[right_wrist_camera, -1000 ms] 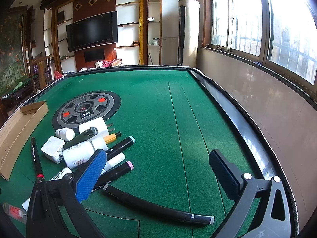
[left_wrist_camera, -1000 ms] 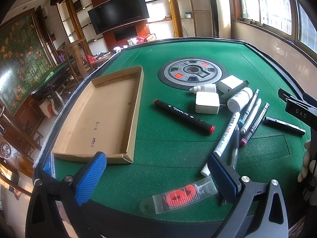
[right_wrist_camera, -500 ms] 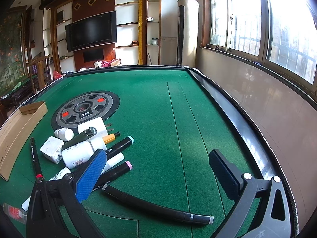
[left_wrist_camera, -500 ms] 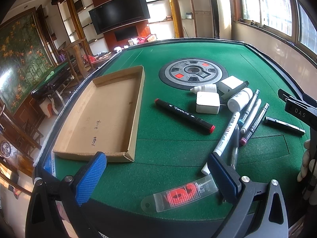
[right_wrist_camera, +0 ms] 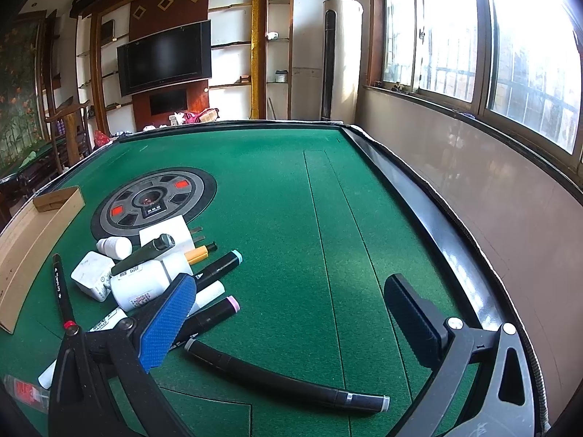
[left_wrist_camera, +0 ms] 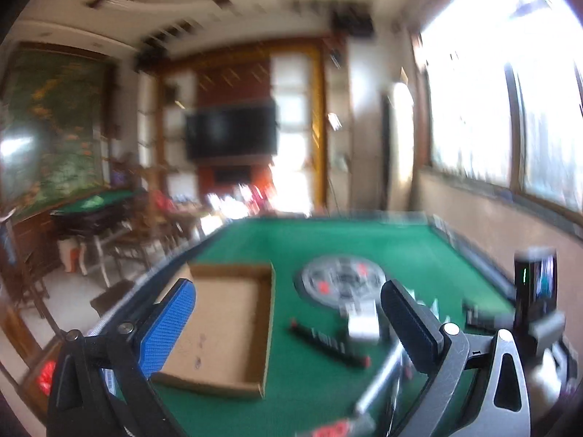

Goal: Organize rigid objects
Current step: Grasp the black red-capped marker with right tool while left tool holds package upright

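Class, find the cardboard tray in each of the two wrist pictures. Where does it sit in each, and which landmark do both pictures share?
Left wrist view: the cardboard tray lies lower centre-left on the green table, blurred, open side up.
Right wrist view: only its long side wall shows at the far left edge.
Shared landmark: the round grey disc set in the table's middle.

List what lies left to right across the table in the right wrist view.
cardboard tray → red-tipped black marker → white pill bottle → pink-capped marker → long black marker
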